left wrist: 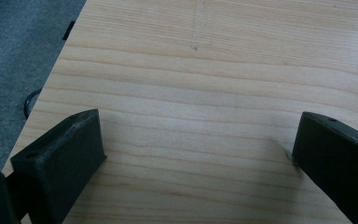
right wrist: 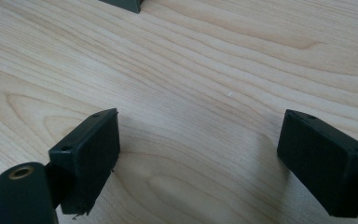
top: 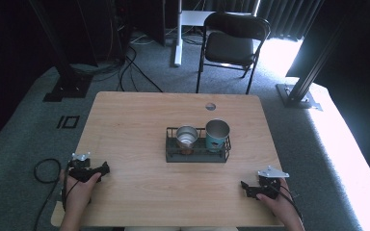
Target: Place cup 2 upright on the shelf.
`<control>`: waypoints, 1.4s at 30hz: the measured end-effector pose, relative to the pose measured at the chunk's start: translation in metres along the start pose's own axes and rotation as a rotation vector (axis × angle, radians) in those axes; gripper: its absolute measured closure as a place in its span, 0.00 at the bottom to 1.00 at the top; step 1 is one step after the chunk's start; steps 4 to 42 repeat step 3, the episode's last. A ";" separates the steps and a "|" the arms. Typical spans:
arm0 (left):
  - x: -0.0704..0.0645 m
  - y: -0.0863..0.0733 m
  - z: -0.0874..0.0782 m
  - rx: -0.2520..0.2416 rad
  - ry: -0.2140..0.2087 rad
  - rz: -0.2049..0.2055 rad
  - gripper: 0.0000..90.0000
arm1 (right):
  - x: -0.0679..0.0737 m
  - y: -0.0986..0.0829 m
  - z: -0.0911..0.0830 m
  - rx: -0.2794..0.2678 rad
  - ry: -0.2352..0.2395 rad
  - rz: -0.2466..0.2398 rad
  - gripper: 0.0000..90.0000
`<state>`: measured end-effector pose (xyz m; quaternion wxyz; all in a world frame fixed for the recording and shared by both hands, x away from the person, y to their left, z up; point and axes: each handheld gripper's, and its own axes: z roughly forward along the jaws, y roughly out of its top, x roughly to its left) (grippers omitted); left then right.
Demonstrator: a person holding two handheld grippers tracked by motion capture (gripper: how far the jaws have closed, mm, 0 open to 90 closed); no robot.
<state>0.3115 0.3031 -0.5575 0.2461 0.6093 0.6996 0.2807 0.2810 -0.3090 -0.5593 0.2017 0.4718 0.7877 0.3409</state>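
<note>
At lower left of the high view, a person's left hand (top: 79,190) rests on the wooden tabletop (top: 139,120), holding the left gripper (top: 101,171) with its tips aimed toward frame centre. Its gripper view shows the fingers (left wrist: 60,158) spread wide over bare wood. Right of centre, one dark wire rack (top: 197,151) holds two cups: a steel cup (top: 187,137) and a taller teal cup (top: 217,134). At lower right, the right hand (top: 282,202) holds the right gripper (top: 246,188), fingers (right wrist: 86,158) likewise spread apart and holding nothing. One folding chair (top: 232,43) stands beyond the tabletop. Both forearms are cut off by the bottom edge.
</note>
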 end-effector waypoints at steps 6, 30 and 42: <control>0.000 0.000 0.000 0.000 0.003 -0.003 0.02 | 0.000 0.000 0.000 0.000 0.000 0.000 0.14; 0.000 0.000 0.000 0.000 0.003 -0.003 0.02 | 0.000 0.000 0.000 0.000 0.000 0.000 0.14; 0.000 0.000 0.000 0.000 0.003 -0.003 0.02 | 0.000 0.000 0.000 0.000 0.000 0.000 0.14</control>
